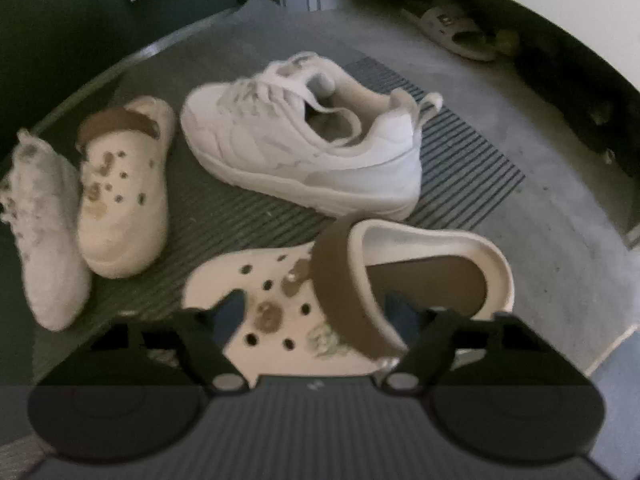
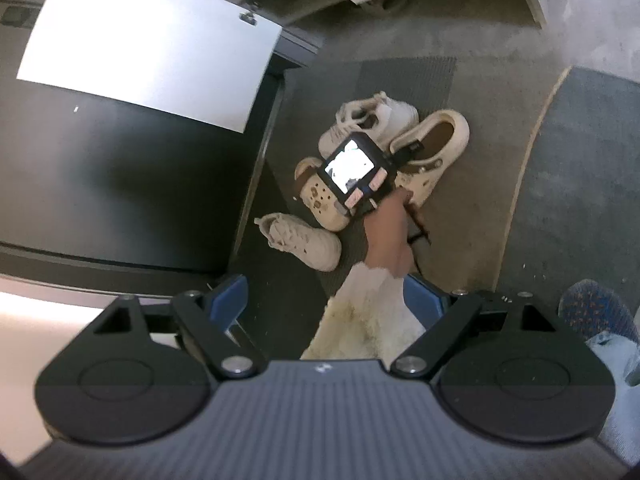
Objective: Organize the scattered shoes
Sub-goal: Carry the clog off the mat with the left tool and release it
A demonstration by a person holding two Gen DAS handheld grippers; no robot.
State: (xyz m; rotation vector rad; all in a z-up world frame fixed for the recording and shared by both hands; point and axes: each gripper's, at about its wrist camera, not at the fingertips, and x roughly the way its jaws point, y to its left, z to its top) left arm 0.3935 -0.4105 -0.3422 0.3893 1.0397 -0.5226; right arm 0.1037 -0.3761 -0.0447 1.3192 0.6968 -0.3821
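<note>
A cream clog with a brown strap [image 1: 332, 280] lies closest to me on the mat, heel to the right. My left gripper [image 1: 314, 314] points down over it, open. One blue pad [image 1: 228, 316] sits over the holed toe. The other shows against the brown insole, and no pressing is visible. Its twin, a second clog [image 1: 120, 188], lies at the left between a white sneaker [image 1: 312, 136] and another sneaker [image 1: 44, 232]. In the right wrist view my right gripper [image 2: 326, 300] hangs open and empty above the shoes [image 2: 436, 140]. The left tool's lit screen [image 2: 352, 168] shows below it.
The shoes lie on a striped grey mat [image 1: 460, 168]. A pale sandal [image 1: 452, 28] sits far back right under a cupboard. A dark cabinet front [image 2: 120, 180] stands at the left. A person's hand and fluffy white sleeve [image 2: 372, 308] reach down. A slippered foot [image 2: 596, 312] rests on blue carpet.
</note>
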